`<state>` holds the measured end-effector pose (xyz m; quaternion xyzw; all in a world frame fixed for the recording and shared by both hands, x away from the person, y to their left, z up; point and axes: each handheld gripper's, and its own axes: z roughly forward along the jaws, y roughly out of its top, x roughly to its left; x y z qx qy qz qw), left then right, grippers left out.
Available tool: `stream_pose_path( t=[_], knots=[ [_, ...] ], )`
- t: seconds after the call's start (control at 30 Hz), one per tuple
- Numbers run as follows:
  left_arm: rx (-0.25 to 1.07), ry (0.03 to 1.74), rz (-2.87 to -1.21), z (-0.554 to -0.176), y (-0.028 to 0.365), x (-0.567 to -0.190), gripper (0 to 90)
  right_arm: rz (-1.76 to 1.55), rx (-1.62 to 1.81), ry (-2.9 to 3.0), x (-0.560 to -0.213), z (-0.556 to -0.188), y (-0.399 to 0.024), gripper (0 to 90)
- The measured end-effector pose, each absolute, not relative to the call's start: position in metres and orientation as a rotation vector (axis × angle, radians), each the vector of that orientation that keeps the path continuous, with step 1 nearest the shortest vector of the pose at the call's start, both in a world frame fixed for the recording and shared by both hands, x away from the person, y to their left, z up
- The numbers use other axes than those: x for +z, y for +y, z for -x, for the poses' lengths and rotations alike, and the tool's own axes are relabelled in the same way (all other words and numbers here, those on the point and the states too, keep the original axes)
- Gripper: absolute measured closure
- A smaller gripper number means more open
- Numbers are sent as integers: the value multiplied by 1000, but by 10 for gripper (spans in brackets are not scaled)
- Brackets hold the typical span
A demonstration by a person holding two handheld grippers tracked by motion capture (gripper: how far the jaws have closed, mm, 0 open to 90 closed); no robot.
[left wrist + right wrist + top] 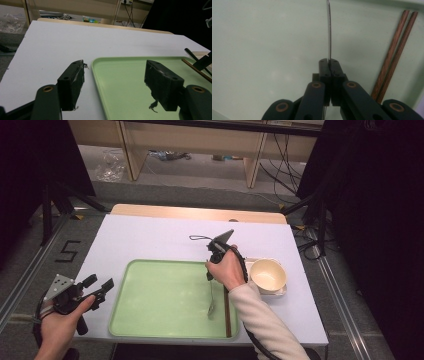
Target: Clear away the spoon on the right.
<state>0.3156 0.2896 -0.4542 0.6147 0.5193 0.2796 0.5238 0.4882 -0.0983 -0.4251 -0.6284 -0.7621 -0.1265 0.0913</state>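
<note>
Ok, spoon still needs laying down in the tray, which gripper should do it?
Right. The right gripper is already shut on the spoon above the green tray, beside the chopsticks. The left gripper hangs open off the tray's left edge.

Your tray [165, 295] looks like smooth, matt pale-green plastic. The spoon [328, 30] you hold reads as thin polished metal. The chopsticks [394, 52] show reddish wood grain. The bowl [268, 275] looks glossy cream. Gripper pads [73, 82] appear matt black, frayed at the edges.

High view above the near edge facing forward and down, left gripper view low facing far-right, right gripper view close, all sharing the tray [150, 320].
</note>
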Motion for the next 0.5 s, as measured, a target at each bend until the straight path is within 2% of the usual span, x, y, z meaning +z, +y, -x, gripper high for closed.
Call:
stream_pose_path(
  t=[0.5],
  knots=[
    [662,1247,-1469,-315,289,-454,321,1888,-386,-2279,-442,-490,-97,900]
  ],
)
